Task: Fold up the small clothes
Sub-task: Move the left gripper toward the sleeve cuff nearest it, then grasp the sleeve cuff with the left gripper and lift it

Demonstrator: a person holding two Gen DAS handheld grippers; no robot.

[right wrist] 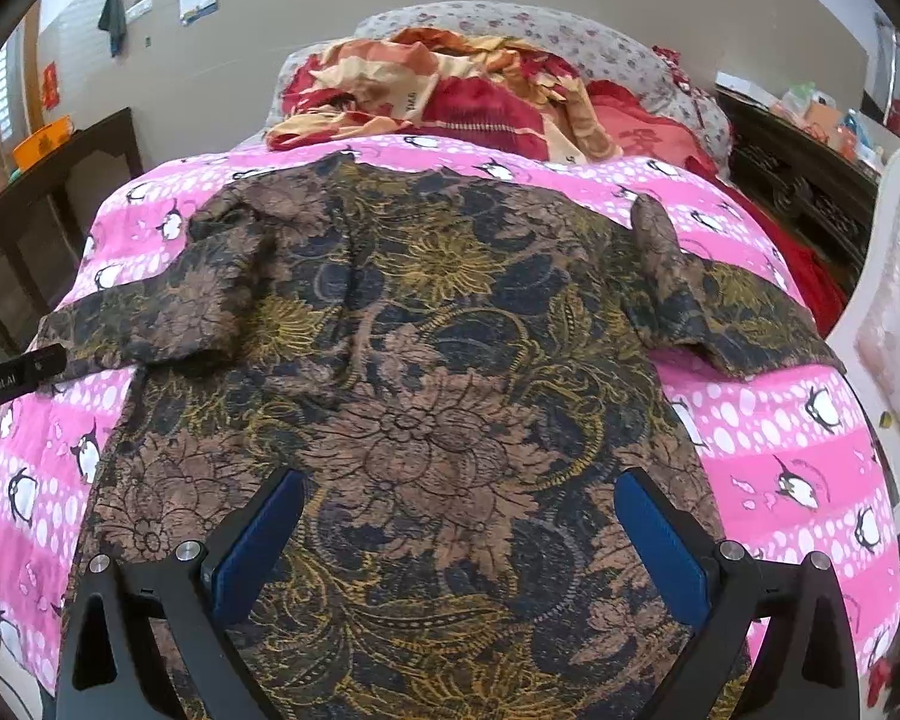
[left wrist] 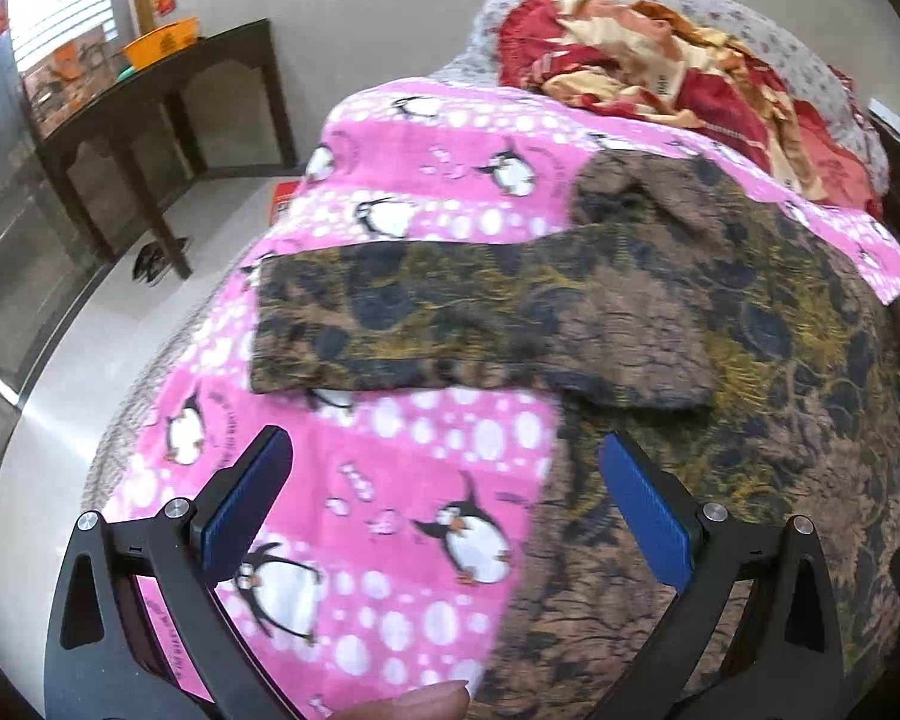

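A brown shirt [right wrist: 426, 396] printed with black and gold flowers is spread flat on the bed [right wrist: 798, 456], both short sleeves extended sideways, with wrinkles seen across the fabric near its left shoulder.

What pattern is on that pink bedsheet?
Penguins and white dots on the pink bedsheet, clearest in the left wrist view.

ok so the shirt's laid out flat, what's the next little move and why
Probably bring the left gripper forward to the near edge of the left sleeve and close on it. The shirt lies spread on the pink blanket with both sleeves out, and both grippers are open and holding nothing; folding a sleeve inward seems the natural start.
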